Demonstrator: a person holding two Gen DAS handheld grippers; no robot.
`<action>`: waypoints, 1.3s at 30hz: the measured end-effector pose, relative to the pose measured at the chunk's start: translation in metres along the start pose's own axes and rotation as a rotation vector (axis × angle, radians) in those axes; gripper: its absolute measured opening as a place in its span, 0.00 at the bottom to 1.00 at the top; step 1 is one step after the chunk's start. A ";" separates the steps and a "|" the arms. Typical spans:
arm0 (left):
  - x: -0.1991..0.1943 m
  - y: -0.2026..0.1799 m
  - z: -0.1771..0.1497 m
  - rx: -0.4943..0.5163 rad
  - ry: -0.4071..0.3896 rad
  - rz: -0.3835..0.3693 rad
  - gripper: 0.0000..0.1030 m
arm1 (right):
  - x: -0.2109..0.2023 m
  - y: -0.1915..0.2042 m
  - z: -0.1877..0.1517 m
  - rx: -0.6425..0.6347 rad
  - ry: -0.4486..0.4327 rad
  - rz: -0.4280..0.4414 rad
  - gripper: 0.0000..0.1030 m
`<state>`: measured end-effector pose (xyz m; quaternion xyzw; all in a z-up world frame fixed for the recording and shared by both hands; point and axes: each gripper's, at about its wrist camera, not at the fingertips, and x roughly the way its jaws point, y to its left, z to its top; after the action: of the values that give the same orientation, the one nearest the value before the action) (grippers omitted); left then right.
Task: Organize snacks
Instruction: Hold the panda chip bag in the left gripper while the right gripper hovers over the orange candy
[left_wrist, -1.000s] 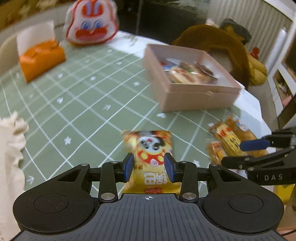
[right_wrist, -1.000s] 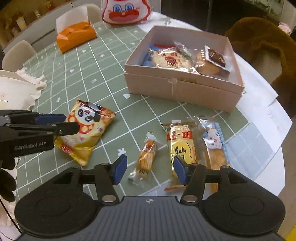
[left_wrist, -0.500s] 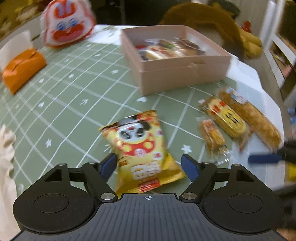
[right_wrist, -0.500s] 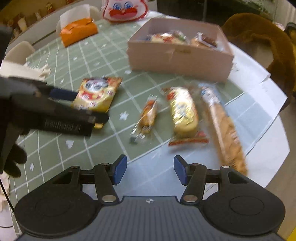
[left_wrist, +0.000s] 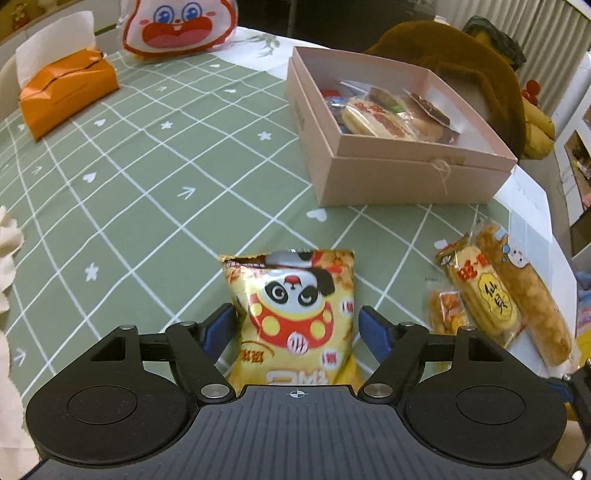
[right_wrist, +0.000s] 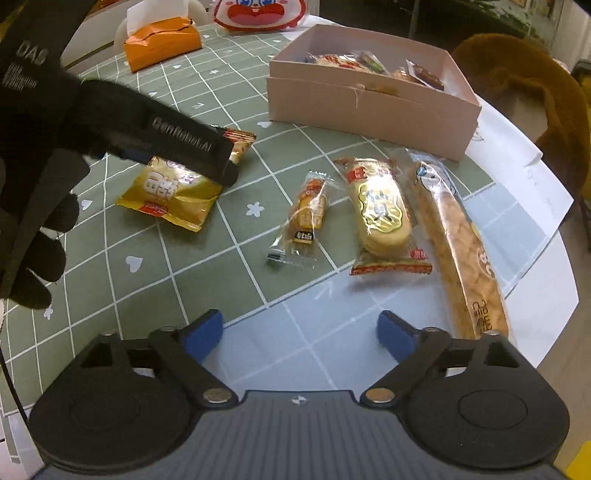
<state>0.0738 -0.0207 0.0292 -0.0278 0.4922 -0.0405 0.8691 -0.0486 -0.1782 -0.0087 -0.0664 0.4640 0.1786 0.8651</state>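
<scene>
A yellow panda snack bag (left_wrist: 295, 314) lies flat on the green checked tablecloth (left_wrist: 147, 192). My left gripper (left_wrist: 297, 326) is open, its blue pads on either side of the bag, not pinching it. In the right wrist view the bag (right_wrist: 173, 192) lies partly under the left gripper (right_wrist: 221, 166). My right gripper (right_wrist: 299, 334) is open and empty above the table's near edge. A small orange cracker packet (right_wrist: 306, 218), a yellow rice-cracker pack (right_wrist: 380, 210) and a long bread-stick pack (right_wrist: 458, 240) lie ahead of it. The pink box (left_wrist: 388, 170) holds several snacks.
An orange tissue box (left_wrist: 62, 96) and a bunny-face pouch (left_wrist: 181, 26) stand at the far side. A brown plush (left_wrist: 469, 74) sits behind the box. White paper (right_wrist: 517, 166) lies at the right table edge. A cream cloth (left_wrist: 5, 258) is at the left.
One second ago my left gripper was shut on the panda bag; it has since opened and the bag now lies loose between the pads. My right gripper drew back toward the table edge.
</scene>
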 end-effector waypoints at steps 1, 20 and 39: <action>0.001 0.000 0.001 0.003 0.001 -0.004 0.76 | 0.001 0.000 0.000 -0.002 0.005 0.001 0.93; -0.005 0.008 -0.006 -0.015 -0.029 -0.046 0.72 | 0.004 0.005 0.003 0.051 0.053 -0.029 1.00; -0.023 0.028 -0.024 -0.094 -0.054 -0.105 0.50 | -0.021 -0.001 0.014 -0.012 -0.014 0.056 0.85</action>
<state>0.0428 0.0094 0.0342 -0.0955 0.4676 -0.0622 0.8766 -0.0483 -0.1807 0.0165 -0.0571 0.4588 0.2060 0.8625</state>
